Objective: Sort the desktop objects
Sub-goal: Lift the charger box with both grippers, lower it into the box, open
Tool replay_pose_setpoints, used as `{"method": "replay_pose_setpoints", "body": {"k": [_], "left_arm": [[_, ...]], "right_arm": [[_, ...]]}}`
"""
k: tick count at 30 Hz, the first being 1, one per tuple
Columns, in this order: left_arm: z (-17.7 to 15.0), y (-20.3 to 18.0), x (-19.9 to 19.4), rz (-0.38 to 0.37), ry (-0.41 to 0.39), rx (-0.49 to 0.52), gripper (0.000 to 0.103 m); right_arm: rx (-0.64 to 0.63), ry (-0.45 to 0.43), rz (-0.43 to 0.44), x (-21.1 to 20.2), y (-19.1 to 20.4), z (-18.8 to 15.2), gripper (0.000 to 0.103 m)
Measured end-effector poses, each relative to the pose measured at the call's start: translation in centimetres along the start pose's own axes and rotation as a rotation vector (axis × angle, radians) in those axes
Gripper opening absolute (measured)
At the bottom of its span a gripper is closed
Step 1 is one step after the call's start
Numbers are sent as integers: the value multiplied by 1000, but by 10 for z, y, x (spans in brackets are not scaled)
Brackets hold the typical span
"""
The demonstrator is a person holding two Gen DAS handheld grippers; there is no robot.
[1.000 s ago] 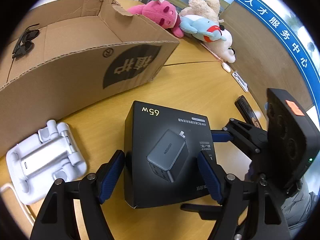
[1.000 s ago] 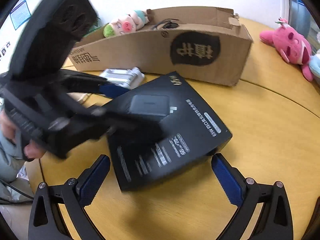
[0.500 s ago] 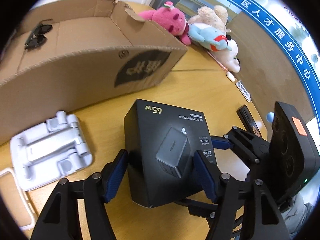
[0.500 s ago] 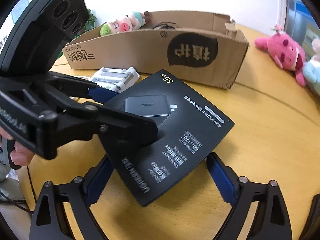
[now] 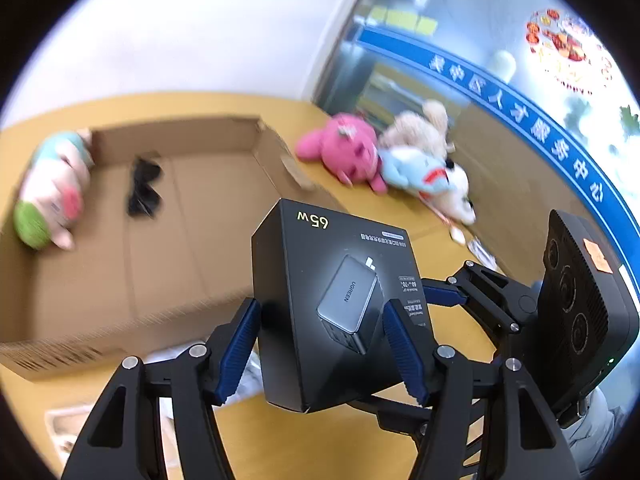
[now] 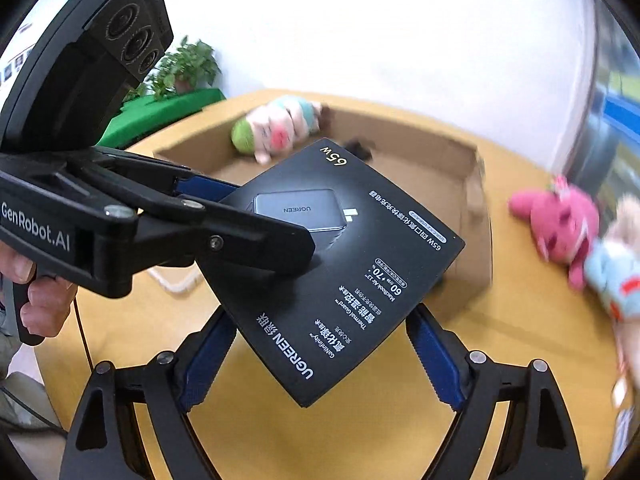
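Above the table (image 5: 320,440), both grippers — left (image 5: 320,344), apparently right (image 6: 316,352) — clamp the charger box (image 5: 332,280).

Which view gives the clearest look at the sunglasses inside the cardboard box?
The left wrist view: the sunglasses lie in plain sight on the floor of the cardboard box, though motion-blurred. In the right wrist view only a dark sliver shows past the top edge of the lifted black charger box, which hides the rest.

Both tools (image 5: 320,344) (image 6: 320,356) clamped, right closing
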State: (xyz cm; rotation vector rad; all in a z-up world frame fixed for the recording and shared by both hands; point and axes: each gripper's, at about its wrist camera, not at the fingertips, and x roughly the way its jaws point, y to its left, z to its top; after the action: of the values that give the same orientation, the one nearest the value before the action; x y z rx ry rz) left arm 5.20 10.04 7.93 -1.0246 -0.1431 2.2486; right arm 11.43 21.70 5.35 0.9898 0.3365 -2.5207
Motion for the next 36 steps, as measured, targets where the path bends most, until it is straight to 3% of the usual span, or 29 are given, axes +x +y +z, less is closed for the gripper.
{"method": "replay_pose_setpoints", "body": {"k": [8,17,23,30,36], "left_arm": [[29,52,-62,120,-135,-47,63],[38,118,-109,250,-191,-125,63],[44,150,-101,273,-158,-157,63],[48,181,-69,250,-92,-218,63],[52,197,-49,282,-44,-230,63]], "right_arm": [[-134,-89,73,19,41,84,87],[-193,-126,213,62,100,147,86],[-191,-83,262,97,114,165,86],[-147,7,304,148,98,172,86],[-140,87,341,180,84,177,86]]}}
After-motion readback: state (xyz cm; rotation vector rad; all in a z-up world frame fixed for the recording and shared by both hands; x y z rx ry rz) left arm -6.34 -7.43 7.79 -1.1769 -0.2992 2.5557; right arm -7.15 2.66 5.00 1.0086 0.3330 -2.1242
